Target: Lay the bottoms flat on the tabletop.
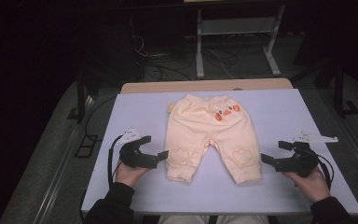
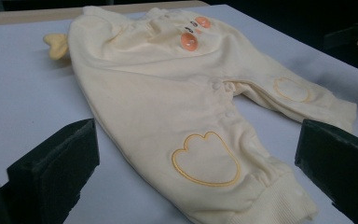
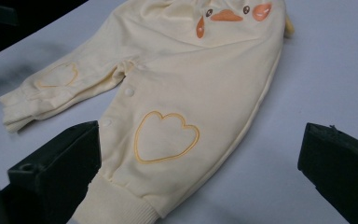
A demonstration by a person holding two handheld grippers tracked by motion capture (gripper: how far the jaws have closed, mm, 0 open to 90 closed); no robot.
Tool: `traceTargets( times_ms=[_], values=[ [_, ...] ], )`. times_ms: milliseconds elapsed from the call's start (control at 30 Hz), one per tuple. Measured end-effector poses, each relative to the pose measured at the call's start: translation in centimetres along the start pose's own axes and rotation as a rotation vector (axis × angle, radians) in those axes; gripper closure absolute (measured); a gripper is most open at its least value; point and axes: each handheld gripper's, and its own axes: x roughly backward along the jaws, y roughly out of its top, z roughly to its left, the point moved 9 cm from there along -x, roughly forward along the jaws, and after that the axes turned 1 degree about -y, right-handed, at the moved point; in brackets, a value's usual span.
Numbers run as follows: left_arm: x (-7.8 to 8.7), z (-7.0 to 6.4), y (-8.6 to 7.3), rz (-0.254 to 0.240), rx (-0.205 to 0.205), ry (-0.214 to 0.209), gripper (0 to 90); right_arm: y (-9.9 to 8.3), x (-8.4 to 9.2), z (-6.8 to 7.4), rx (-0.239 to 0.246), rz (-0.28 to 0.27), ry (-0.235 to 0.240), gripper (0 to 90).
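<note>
High view, trousers: a pair of pale yellow baby trousers (image 1: pixel 208 135) is laid flat near the middle of the lilac bench (image 1: pixel 135 112), waistband at the far side, both legs pointed toward the person.
High view, markings: an orange duck face (image 1: pixel 227 112) is seen at the waistband; a heart-like outline is stitched on each knee.
High view, left claw: the left claw (image 1: pixel 156 151) is held low over the bench just beside the cuff of the left-hand leg, jaws spread, nothing gripped.
High view, right claw: the right claw (image 1: pixel 272 154) is held near the cuff of the right-hand leg, apart from the fabric, jaws spread, nothing gripped.
High view, hands: each claw is held from behind by a hand in a dark sleeve.
Left gripper view, jaws: both black jaws are seen wide apart at the lower corners.
Left gripper view, trousers: the nearer leg with its ribbed cuff (image 2: pixel 275 205) is framed between the jaws; no contact can be made out.
Left gripper view, tail: a small yellow tab (image 2: pixel 56 44) is seen protruding at the waist.
Right gripper view, jaws: both jaws are seen wide apart.
Right gripper view, trousers: the nearer leg lies between the jaws, its cuff (image 3: pixel 119 207) just beside the left-hand jaw; contact cannot be determined.
</note>
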Motion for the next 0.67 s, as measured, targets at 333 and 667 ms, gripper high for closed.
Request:
traceTargets(
  times_ms=[333, 667],
  values=[
    [1.3, -0.7, -1.2, -0.040, -0.021, -0.004, 0.0, -2.0, 1.0, 1.1, 0.043, -0.005, 0.007, 0.0],
    [1.6, -2.0, -2.5, 0.020, -0.080, -0.029, 0.0, -3.2, 0.9, 1.1, 0.090, 0.060, -0.005, 0.0]
  ],
)
